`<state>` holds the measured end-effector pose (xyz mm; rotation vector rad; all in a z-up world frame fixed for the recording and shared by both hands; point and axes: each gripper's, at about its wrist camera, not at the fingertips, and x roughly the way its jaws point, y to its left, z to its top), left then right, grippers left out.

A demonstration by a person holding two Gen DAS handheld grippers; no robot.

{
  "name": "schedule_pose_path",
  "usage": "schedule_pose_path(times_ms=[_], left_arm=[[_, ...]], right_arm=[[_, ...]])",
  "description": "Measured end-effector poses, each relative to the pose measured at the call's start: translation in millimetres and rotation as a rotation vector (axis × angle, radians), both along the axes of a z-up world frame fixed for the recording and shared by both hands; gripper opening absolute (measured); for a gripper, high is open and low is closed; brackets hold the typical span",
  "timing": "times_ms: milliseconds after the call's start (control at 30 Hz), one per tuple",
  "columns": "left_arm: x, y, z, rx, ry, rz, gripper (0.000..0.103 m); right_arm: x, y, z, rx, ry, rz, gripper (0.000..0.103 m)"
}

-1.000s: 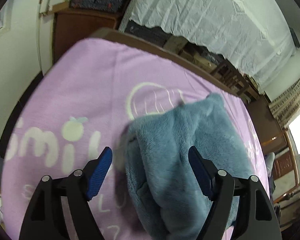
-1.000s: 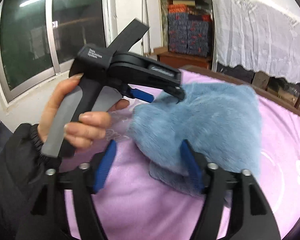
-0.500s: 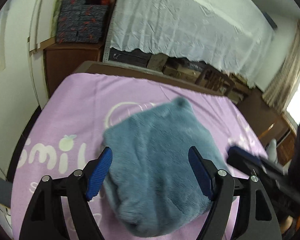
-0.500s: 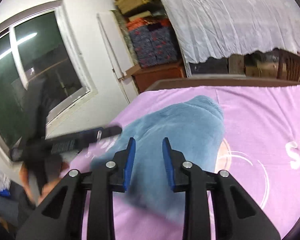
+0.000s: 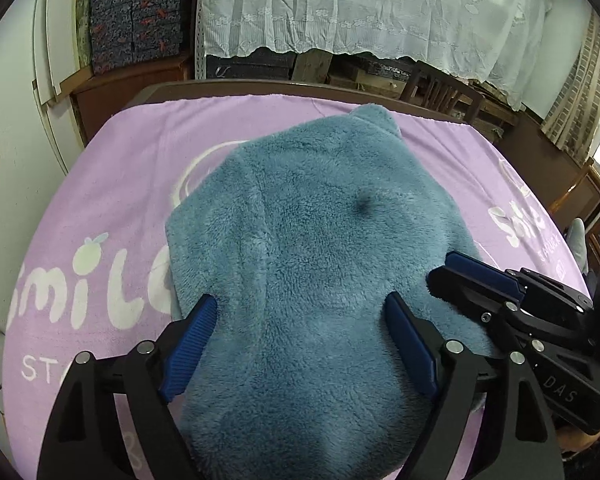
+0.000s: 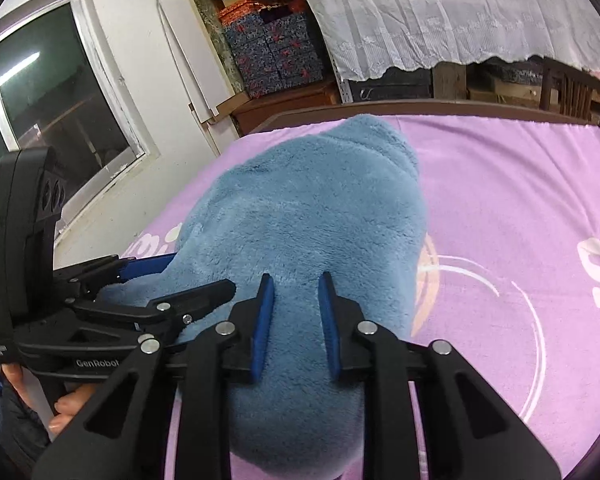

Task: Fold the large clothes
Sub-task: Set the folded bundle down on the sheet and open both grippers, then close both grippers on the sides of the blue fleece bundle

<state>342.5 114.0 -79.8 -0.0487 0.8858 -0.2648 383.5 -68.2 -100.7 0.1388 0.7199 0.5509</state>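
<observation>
Your right gripper [image 6: 293, 322], closing on nothing, sits nearest the folded fluffy blue fleece garment [image 5: 320, 248] stretching away; left gripper [image 5: 300, 344] widens, empty.

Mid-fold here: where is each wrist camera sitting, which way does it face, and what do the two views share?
Left wrist: behind the left gripper, jaws opening, looking down at the blue fleece garment; right gripper at right.
Right wrist: behind the right gripper, jaws closing over fleece; left gripper and a hand at left.
Shared: garment, purple blanket, lace curtain.

A lilac blanket [image 5: 140, 184] covers the bed, with patterned boxes [image 5: 134, 28] and a lace curtain [image 5: 360, 8] behind.
</observation>
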Motion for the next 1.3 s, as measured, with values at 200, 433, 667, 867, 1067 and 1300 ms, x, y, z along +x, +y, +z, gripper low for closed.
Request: schedule_pose_path(times_ms=[200,433,667,867,1067,1300], left_arm=[[-4,-4,3,0.03,-0.014,0.018,0.087],[-20,-9,9,0.088,-0.064,0.079,0.09],[-52,-8,28,0.097,-0.148,0.16,0.09],[-95,-14,45,0.108,-0.27,0.208,0.092],[-127,-27,54,0.152,-0.361,0.232,0.098],[-143,-31,54,0.18,-0.384,0.278,0.099]], right_arm=[[-7,-4,-3,-0.002,-0.004,0.0,0.021],[-16,-4,3,-0.012,-0.02,0.005,0.024],[-50,-18,19,-0.049,-0.077,-0.081,0.062],[-78,-37,24,-0.021,-0.101,-0.107,0.062],[-112,-51,34,-0.024,-0.193,-0.139,0.081],[-129,-64,32,0.004,-0.161,-0.152,0.098]])
